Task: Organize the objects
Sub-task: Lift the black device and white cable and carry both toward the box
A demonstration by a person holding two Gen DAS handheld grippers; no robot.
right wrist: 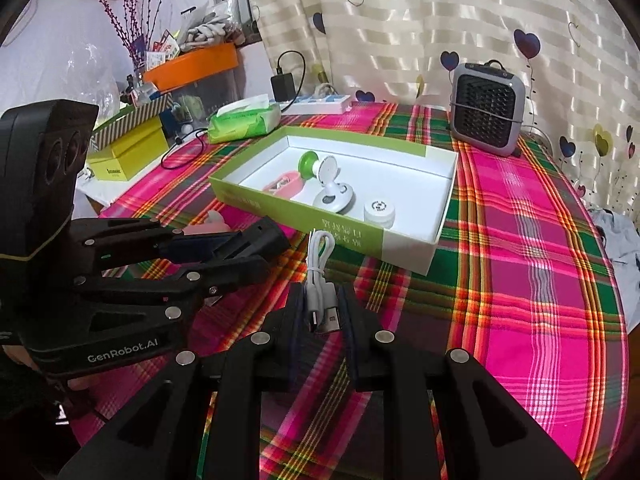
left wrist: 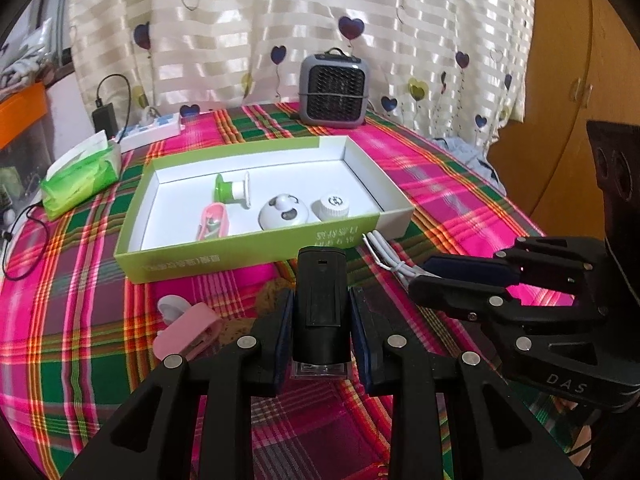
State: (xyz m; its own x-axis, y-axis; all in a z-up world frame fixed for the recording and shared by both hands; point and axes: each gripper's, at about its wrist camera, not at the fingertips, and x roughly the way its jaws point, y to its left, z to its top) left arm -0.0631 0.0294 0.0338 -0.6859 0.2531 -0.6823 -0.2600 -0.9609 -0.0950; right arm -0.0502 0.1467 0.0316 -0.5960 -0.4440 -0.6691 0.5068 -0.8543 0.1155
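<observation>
My left gripper (left wrist: 322, 300) is shut on a black cylindrical device (left wrist: 320, 280), which stands upright between the pads just in front of the box. The right wrist view shows the left gripper (right wrist: 256, 252) at the left, with the black device (right wrist: 270, 234) sticking out of it. My right gripper (right wrist: 320, 296) is shut on a bundled white USB cable (right wrist: 318, 268), also seen from the left wrist as right gripper (left wrist: 420, 276) and cable (left wrist: 380, 246). The green-and-white open box (left wrist: 208, 260) (right wrist: 280, 208) holds a green-white piece, a pink case, a white round gadget (left wrist: 283, 212) and a white cap (left wrist: 334, 205).
A pink clip-like item (left wrist: 188, 328) and a brownish pad (left wrist: 272, 298) lie on the plaid cloth left of my left gripper. Behind the box stand a grey heater (left wrist: 334, 88), a green tissue pack (left wrist: 80, 176) and a power strip (left wrist: 152, 130). The table edge curves away at the right (right wrist: 624, 320).
</observation>
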